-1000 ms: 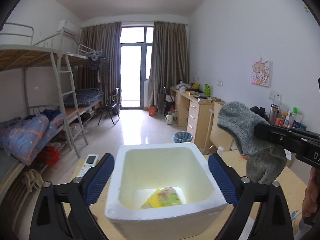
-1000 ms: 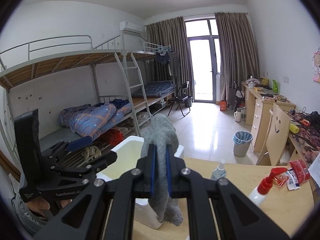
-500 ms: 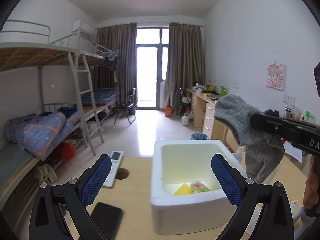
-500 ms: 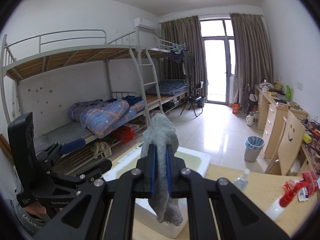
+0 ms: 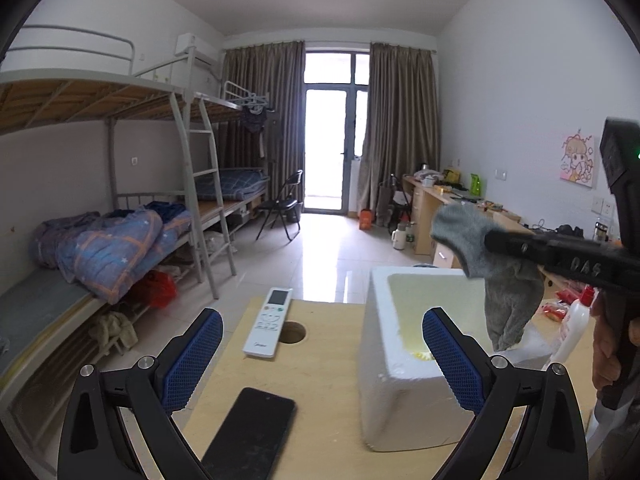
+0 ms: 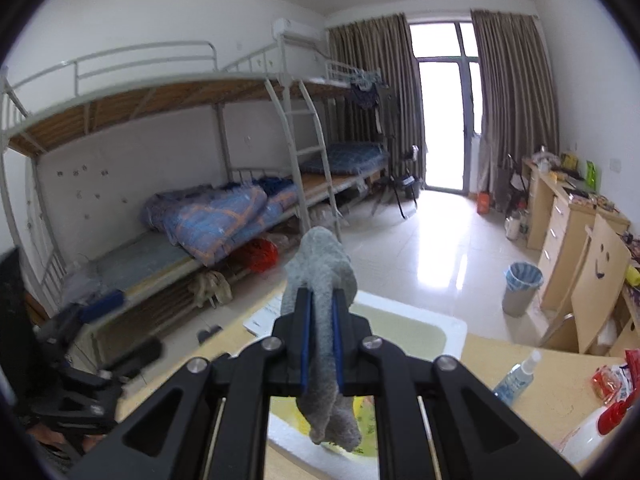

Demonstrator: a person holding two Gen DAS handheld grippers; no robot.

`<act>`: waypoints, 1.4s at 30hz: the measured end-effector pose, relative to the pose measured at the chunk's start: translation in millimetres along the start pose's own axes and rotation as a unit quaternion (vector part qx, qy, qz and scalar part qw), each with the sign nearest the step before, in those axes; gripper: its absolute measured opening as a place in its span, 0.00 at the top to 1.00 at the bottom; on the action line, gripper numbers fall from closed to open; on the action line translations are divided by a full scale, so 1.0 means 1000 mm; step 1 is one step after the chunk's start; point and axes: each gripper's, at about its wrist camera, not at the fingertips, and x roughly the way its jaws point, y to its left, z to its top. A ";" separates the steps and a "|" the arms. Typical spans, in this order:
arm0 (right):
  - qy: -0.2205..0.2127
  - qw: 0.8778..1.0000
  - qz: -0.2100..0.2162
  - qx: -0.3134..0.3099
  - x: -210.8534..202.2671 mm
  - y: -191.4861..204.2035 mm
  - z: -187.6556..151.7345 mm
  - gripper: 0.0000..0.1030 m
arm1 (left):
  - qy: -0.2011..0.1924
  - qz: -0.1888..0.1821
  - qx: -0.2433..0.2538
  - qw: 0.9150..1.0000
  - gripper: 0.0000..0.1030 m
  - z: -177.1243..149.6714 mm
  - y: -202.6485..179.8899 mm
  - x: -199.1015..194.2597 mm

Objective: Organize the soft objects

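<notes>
The right gripper (image 6: 320,338) held a grey sock (image 6: 320,280) pinched at mid-length between its blue pads, both ends drooping, so the limp cloth hung clear of the rim. Its jaws had just been easing apart with the sock between them, though the pads looked pressed on the cloth. It hovered over the white foam box (image 5: 400,392), whose open mouth faced up with something yellow-green on the bottom; a drop there looked like the aim. The left gripper (image 5: 320,360) stood wide and empty beside the box's left wall, over the bench (image 5: 328,360). A remote (image 5: 268,322) and a phone (image 5: 250,434) lay left of the box, well apart from it, leaving open room
</notes>
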 end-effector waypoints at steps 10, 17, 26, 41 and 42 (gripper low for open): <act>-0.009 0.999 -0.011 0.041 -0.017 -0.017 -0.026 0.12 | 0.032 0.027 0.006 0.999 0.03 -0.006 0.019 0.011; -0.008 0.998 -0.018 0.052 -0.020 -0.016 -0.017 0.08 | 0.039 0.042 -0.027 0.998 0.03 -0.008 0.020 0.020; -0.005 0.998 -0.030 0.051 -0.040 -0.011 -0.016 0.08 | 0.032 0.037 -0.002 0.999 0.03 -0.009 -0.003 -0.007; -0.035 0.998 -0.037 0.043 -0.106 0.006 -0.023 0.07 | 0.005 0.022 0.009 1.000 0.03 -0.005 -0.025 -0.064; -0.037 0.998 -0.039 0.042 -0.111 0.006 -0.026 0.07 | 0.003 0.022 0.011 1.000 0.02 -0.004 -0.026 -0.068</act>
